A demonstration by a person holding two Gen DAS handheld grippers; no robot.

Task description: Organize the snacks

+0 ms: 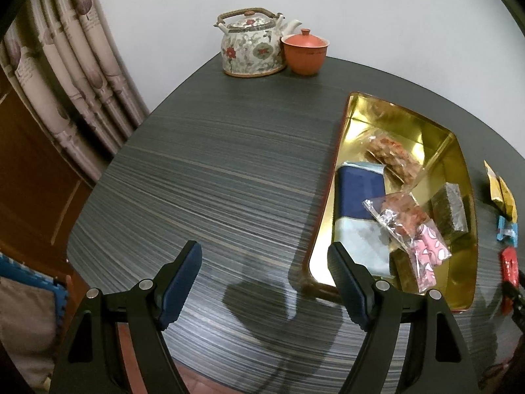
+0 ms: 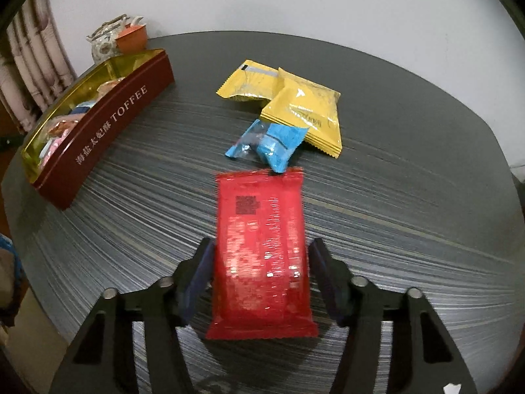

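Note:
A red snack packet (image 2: 259, 203) lies flat on the dark striped table, lengthwise between the fingers of my right gripper (image 2: 262, 246). The jaws flank its long edges closely; the left pad is at the edge and a thin gap shows on the right, so the gripper is open. Beyond it lie a blue wrapped candy (image 2: 269, 144) and two yellow packets (image 2: 305, 111). The toffee tin (image 2: 124, 115) stands to the left. My left gripper (image 1: 264, 248) hangs open and empty beside the gold-lined tin (image 1: 462, 177), which holds several wrapped snacks.
A flowered teapot (image 1: 251, 46) and a lidded orange cup (image 1: 305, 51) stand at the table's far edge against the wall. A curtain (image 1: 72, 65) hangs on the left. Bare tabletop (image 1: 213, 164) stretches left of the tin.

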